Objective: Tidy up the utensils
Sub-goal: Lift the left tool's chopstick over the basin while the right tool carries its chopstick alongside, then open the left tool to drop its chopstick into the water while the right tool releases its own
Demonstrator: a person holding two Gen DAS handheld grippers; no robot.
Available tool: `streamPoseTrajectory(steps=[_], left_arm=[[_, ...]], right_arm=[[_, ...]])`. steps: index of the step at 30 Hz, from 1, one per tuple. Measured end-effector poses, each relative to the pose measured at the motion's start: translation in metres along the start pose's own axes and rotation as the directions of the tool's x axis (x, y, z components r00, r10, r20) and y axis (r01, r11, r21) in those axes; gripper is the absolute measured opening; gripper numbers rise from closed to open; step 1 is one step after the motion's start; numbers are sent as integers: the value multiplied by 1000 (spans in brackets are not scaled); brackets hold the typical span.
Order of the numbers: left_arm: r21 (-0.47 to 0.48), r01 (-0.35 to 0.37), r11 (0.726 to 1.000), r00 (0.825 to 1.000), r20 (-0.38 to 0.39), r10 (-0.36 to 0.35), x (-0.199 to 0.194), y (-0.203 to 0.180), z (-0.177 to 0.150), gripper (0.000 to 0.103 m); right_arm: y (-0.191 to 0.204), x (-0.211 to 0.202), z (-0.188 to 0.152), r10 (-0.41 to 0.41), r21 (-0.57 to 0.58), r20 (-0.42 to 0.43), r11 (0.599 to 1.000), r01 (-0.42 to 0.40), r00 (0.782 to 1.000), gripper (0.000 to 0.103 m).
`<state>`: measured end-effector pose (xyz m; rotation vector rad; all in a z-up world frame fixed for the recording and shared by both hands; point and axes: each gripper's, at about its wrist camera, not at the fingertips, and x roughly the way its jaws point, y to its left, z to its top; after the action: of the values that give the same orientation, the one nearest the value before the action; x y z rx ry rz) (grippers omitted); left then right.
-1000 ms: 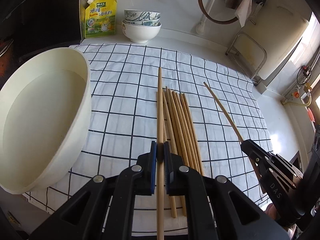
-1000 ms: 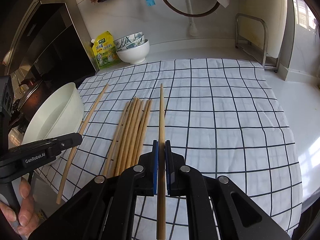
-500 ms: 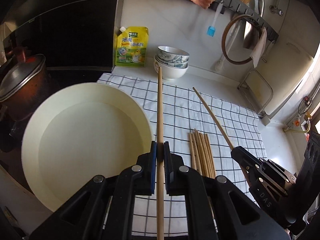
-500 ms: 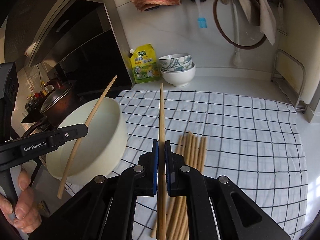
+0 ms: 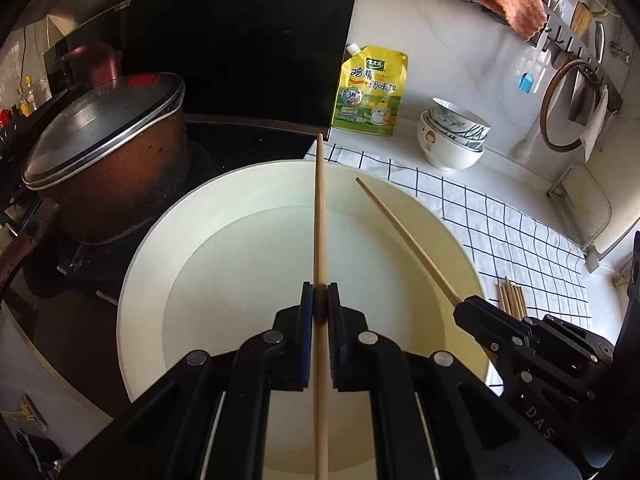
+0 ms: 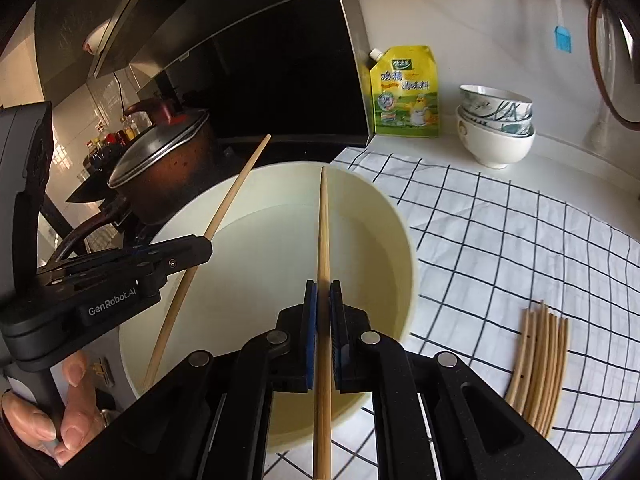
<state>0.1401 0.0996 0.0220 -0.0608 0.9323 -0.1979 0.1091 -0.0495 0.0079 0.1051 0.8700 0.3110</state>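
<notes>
Both grippers hang over the cream basin (image 5: 144, 248), the left gripper (image 5: 320, 300) pinching one chopstick (image 5: 320, 208) and the right gripper (image 6: 323, 300) clamped on another chopstick (image 6: 323, 220). Left of them sits a lidded pot (image 5: 108, 152) (close against the basin). Off to the right, the remaining chopsticks (image 6: 540, 360) lie bundled on the checked cloth (image 6: 500, 220), with stacked bowls (image 6: 496, 124) and a yellow pouch (image 6: 406, 92) beyond.

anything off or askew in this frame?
Nothing stands out. Each gripper, left and right, is clamped on one chopstick above the cream basin. The remaining chopsticks lie bundled on the checked cloth. No spills seen.
</notes>
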Motion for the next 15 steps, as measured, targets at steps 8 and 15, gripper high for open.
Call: streamPoseTrajectory(steps=[8,15], left_arm=[[-12,-5,1000,997,-72,4,31,23,-12,8],[-37,-10,999,997,-79,7,34,37,-16,19]], right_arm=[[13,35,-4,-25,4,-87,1000,26,996,6],[14,38,-6,-34,3,-93,999,34,995,8]])
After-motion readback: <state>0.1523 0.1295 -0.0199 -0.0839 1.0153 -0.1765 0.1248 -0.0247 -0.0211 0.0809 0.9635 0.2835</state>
